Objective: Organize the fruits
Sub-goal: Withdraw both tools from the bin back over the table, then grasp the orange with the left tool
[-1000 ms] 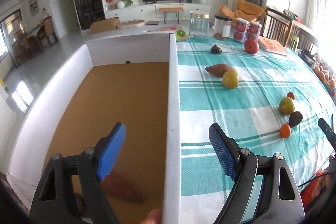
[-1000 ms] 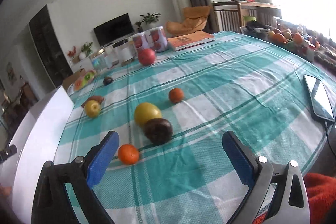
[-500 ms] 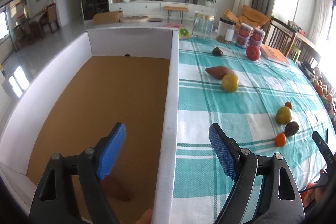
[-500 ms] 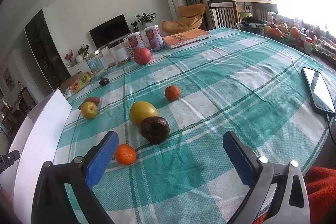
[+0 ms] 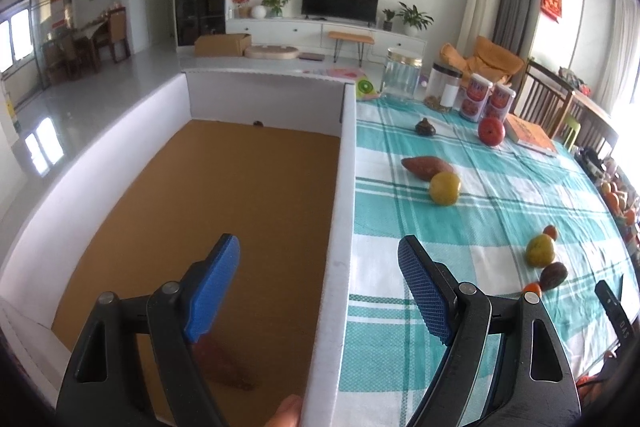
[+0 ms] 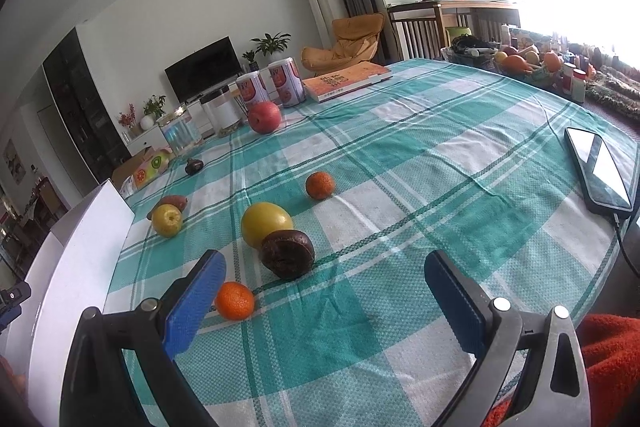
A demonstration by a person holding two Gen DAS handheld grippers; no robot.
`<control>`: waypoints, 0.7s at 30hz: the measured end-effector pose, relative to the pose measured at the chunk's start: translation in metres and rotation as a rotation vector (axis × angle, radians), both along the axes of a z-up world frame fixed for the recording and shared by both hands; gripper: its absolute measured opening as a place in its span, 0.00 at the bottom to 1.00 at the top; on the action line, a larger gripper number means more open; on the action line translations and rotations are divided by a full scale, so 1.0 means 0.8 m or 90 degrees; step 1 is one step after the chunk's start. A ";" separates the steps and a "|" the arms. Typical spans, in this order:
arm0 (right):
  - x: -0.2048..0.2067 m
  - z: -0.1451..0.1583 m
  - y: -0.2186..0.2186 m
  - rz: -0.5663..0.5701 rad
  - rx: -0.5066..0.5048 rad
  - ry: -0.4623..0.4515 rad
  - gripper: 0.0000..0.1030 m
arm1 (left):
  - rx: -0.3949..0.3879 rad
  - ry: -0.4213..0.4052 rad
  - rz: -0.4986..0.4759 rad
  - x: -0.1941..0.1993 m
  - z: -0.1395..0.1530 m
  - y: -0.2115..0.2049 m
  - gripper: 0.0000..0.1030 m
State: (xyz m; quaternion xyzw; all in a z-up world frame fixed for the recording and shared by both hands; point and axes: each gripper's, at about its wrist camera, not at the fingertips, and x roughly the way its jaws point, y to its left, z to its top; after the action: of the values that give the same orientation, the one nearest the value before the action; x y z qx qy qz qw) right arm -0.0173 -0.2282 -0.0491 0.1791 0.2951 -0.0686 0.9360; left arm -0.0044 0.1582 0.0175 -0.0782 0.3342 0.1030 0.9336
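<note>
Both grippers are hanging spread and empty — the left gripper (image 5: 320, 291) is rising back off the box wall (image 5: 340, 227), sweet potato (image 5: 226, 367) lying beneath it, while the right gripper (image 6: 324, 291) is closing in on the orange (image 6: 234, 300) just ahead

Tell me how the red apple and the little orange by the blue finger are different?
The apple is red and looks bigger for where it sits; the orange is bright orange and small. The apple sits far off near the tins; the orange lies close, just beside the right gripper. Both are round, rest on the tablecloth, and nothing grips either.
</note>
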 end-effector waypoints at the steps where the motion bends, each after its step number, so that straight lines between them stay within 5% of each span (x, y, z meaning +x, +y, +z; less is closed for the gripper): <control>1: 0.000 -0.001 -0.003 -0.003 0.005 0.002 0.96 | 0.012 -0.016 0.002 -0.005 0.006 -0.004 0.81; 9: 0.003 -0.005 -0.009 -0.013 0.021 0.018 0.96 | 0.050 -0.121 -0.114 -0.034 0.051 -0.082 0.89; 15: 0.003 -0.010 -0.018 -0.026 0.042 0.028 0.96 | -0.040 0.012 -0.257 0.007 0.007 -0.151 0.89; 21: 0.003 -0.016 -0.032 -0.044 0.079 0.034 0.96 | -0.020 0.144 -0.288 0.051 -0.082 -0.188 0.89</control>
State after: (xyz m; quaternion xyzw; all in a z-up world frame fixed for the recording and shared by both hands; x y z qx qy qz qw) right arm -0.0153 -0.2540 -0.0620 0.2446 0.3169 -0.0870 0.9122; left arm 0.0368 0.0079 -0.0485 -0.0036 0.4473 -0.1058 0.8881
